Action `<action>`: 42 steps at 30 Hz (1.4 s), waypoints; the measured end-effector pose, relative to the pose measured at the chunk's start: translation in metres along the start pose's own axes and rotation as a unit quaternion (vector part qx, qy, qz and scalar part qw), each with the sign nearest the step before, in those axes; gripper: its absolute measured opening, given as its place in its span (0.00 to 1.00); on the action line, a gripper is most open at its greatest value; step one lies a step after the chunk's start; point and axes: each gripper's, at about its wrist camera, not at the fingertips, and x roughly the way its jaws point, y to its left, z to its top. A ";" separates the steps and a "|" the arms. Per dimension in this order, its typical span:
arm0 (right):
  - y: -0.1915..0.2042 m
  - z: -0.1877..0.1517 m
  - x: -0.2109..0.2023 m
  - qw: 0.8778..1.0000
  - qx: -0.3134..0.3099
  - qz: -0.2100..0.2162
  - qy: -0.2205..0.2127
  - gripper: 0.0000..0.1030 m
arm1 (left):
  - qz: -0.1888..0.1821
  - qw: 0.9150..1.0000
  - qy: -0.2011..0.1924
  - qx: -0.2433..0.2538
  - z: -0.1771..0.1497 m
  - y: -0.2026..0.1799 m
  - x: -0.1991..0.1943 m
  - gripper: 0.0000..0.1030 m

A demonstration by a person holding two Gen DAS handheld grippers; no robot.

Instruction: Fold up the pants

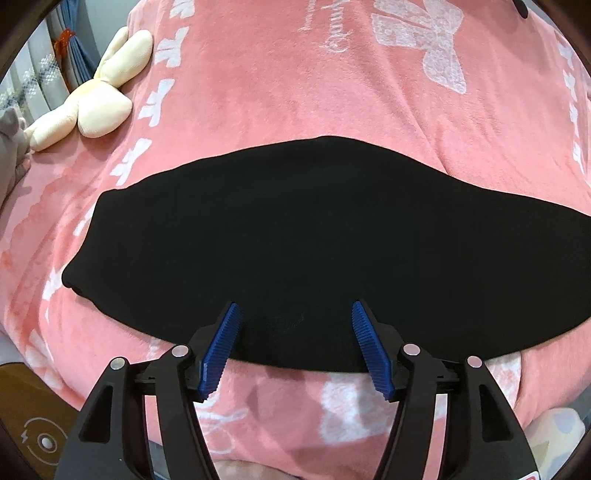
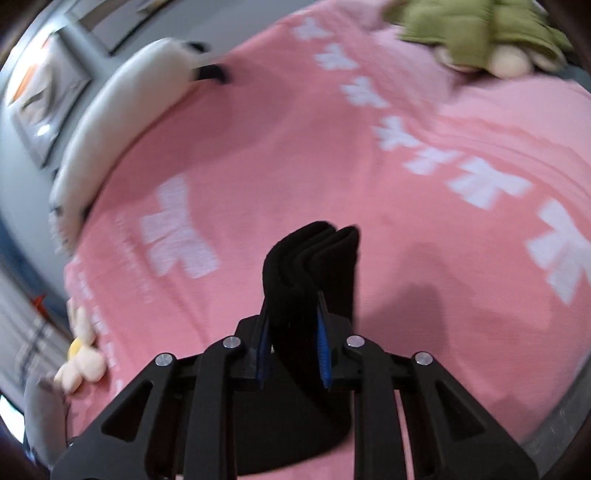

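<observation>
Black pants are being shown spread flat in a long dark band across a pink blanket printed with white bows, which is covering a bed. In the left wrist view, the left hand-held gripper is being held above the near edge of the fabric with its blue ribbed pads standing well apart; nothing is being gripped between them, and the cloth is seen lying beneath and beyond the tips. A cream plush toy is being seen at the far left of the blanket, well apart from the pants, with curtains beside it at the frame's edge.

In the right wrist view, blurred by motion, a bunched stack of folded black layers is being clamped by the right hand-held gripper, its jaws drawn narrow against the cloth on both sides. The gathered end is being seen standing up past the fingertips, with its several layers visible edge-on, while the rest of the fabric is hanging down below the jaws. A green garment is being seen at the far right corner of the bed, and a white pillow along the far left edge.
</observation>
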 end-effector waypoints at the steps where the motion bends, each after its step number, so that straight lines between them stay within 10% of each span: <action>1: 0.017 -0.001 0.002 1.000 -0.010 0.011 0.002 0.19 | -0.001 1.000 0.000 -0.001 -0.002 0.003 0.000 0.60; 15: 0.248 -0.083 0.061 0.974 -0.171 0.127 0.073 0.19 | -0.066 0.997 0.000 -0.049 -0.022 0.041 -0.007 0.66; 23: 0.292 -0.141 0.083 0.962 -0.215 0.126 0.115 0.19 | -0.108 0.992 0.006 -0.069 -0.028 0.050 -0.005 0.66; 33: 0.132 -0.020 0.009 0.999 -0.030 0.002 -0.017 0.19 | -0.131 0.989 0.021 -0.073 -0.029 0.055 0.001 0.66; 37: 0.036 0.020 -0.032 0.992 0.017 -0.112 -0.057 0.19 | -0.135 0.988 0.022 -0.072 -0.029 0.053 0.003 0.66; 42: -0.053 0.006 -0.018 0.978 0.070 -0.198 0.006 0.19 | -0.129 0.990 0.022 -0.060 -0.027 0.047 0.003 0.66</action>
